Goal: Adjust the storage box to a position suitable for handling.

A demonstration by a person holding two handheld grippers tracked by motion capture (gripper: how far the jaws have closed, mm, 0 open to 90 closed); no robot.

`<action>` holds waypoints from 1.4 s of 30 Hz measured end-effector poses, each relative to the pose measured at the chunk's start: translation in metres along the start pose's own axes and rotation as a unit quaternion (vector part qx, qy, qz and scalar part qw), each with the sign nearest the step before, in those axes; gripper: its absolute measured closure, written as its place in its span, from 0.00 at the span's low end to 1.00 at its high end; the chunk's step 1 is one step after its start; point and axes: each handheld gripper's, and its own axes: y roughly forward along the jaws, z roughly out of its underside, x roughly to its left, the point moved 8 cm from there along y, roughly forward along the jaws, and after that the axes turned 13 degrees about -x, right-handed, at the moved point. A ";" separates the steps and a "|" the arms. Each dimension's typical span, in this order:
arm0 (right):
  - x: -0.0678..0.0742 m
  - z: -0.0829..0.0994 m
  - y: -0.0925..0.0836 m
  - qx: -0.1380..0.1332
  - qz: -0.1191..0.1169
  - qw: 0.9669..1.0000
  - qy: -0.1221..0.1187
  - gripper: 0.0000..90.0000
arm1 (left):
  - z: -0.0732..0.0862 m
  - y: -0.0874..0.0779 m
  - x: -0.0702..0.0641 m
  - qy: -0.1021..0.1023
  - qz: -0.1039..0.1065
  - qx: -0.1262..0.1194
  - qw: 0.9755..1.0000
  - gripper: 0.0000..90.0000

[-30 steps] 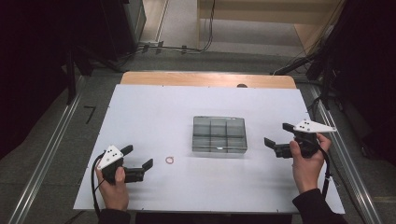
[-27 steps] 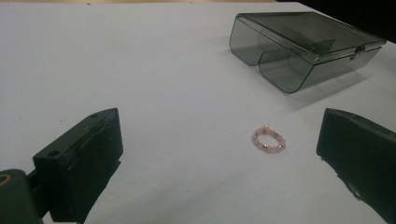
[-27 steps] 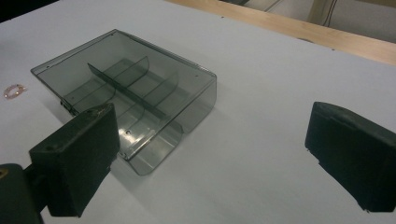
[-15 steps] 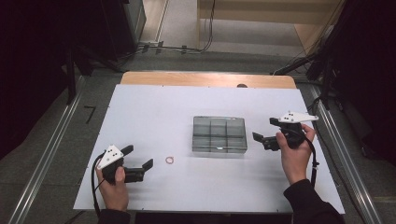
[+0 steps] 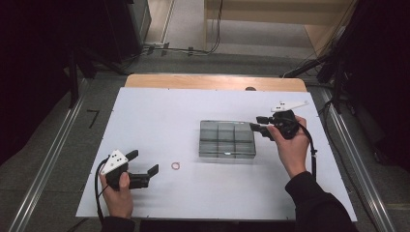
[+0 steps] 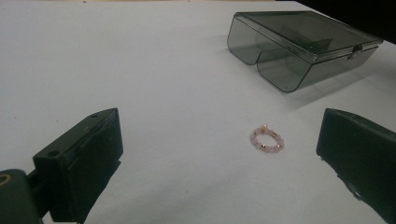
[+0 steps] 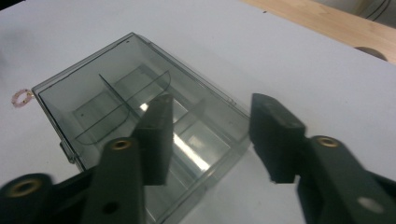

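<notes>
A closed smoky-clear compartment box (image 5: 226, 139) sits near the middle of the white table (image 5: 159, 116), its latch side facing the person. The right gripper (image 5: 256, 123) hovers just over the box's right end, jaws half narrowed after closing in, nothing between them. A small pink bead ring (image 5: 176, 166) lies left of the box, apart from it. The left gripper (image 5: 144, 166) rests nearby, jaws wide, the ring ahead of them.

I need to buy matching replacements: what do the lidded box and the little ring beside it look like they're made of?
The box looks like smoky, see-through hard plastic with a glossy finish: its inner dividers show through the shut lid, which glints. The ring seems to be pale pink beads with a few gold-coloured ones, probably strung; whether glass, stone or plastic I cannot tell.
</notes>
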 end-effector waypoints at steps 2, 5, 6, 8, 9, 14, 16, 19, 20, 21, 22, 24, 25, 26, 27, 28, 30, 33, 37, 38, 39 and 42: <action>-0.001 -0.002 0.008 0.009 -0.011 1.000 0.004 0.71 | 0.000 0.000 0.000 0.002 0.001 0.003 1.000 0.01; -0.002 -0.005 0.019 0.028 -0.022 0.999 0.001 0.82 | 0.000 0.000 0.000 0.002 0.002 0.003 1.000 0.01; -0.001 -0.007 0.023 0.033 -0.027 0.999 0.003 0.84 | 0.000 0.000 0.000 0.002 0.002 0.003 1.000 0.01; -0.002 -0.008 0.026 0.035 -0.033 0.999 0.003 0.86 | 0.000 0.000 0.000 0.000 0.002 0.001 1.000 0.01; -0.002 -0.009 0.029 0.037 -0.033 0.999 0.003 0.89 | 0.000 0.000 0.000 0.000 0.002 0.002 1.000 0.01; -0.005 -0.017 0.040 0.047 -0.035 0.998 0.006 0.98 | 0.000 0.001 0.000 -0.001 0.002 0.002 1.000 0.01; -0.007 -0.020 0.045 0.055 -0.034 0.998 0.006 0.98 | 0.000 0.001 0.000 -0.001 0.001 0.002 1.000 0.01; -0.011 -0.023 0.055 0.078 -0.035 0.996 0.020 0.98 | 0.001 0.001 0.000 -0.002 0.002 0.004 1.000 0.01; -0.011 -0.023 0.055 0.078 -0.035 0.996 0.020 0.98 | 0.001 0.001 0.000 -0.002 0.002 0.004 1.000 0.01; -0.013 -0.025 0.061 0.092 -0.025 0.995 0.017 0.98 | 0.001 0.001 0.000 -0.002 0.003 0.005 1.000 0.01; -0.014 -0.026 0.064 0.099 -0.020 0.995 0.014 0.98 | 0.001 0.001 0.000 -0.002 0.003 0.006 1.000 0.01; -0.014 -0.027 0.067 0.105 -0.018 0.994 0.010 0.98 | 0.001 0.001 0.000 -0.001 0.004 0.006 1.000 0.01; -0.014 -0.028 0.070 0.113 -0.017 0.993 0.009 0.98 | 0.001 0.001 0.000 -0.001 0.004 0.006 1.000 0.01; -0.013 -0.029 0.074 0.119 -0.020 0.993 0.010 0.98 | 0.001 0.001 0.000 -0.001 0.004 0.006 1.000 0.01; -0.013 -0.030 0.076 0.120 -0.022 0.992 0.008 0.98 | 0.001 0.001 0.000 -0.001 0.004 0.007 1.000 0.01; -0.013 -0.031 0.081 0.124 -0.025 0.992 0.007 0.98 | 0.001 0.001 0.000 -0.001 0.004 0.007 1.000 0.01; -0.013 -0.032 0.084 0.128 -0.025 0.991 0.011 0.98 | 0.001 0.001 0.000 -0.001 0.004 0.008 1.000 0.01; -0.012 -0.030 0.094 0.148 -0.026 0.989 0.011 0.98 | 0.001 0.001 0.000 -0.001 0.005 0.007 1.000 0.01; -0.011 -0.028 0.101 0.161 -0.029 0.986 0.013 0.98 | 0.001 0.001 0.000 -0.002 0.006 0.007 1.000 0.01; -0.011 -0.027 0.104 0.166 -0.031 0.985 0.015 0.98 | 0.001 0.001 0.000 -0.002 0.006 0.008 1.000 0.01; -0.011 -0.024 0.108 0.177 -0.030 0.984 0.011 0.98 | 0.001 0.001 0.000 -0.002 0.006 0.007 1.000 0.01; -0.010 -0.022 0.112 0.187 -0.032 0.982 0.010 0.98 | 0.001 0.001 0.000 -0.003 0.006 0.007 1.000 0.01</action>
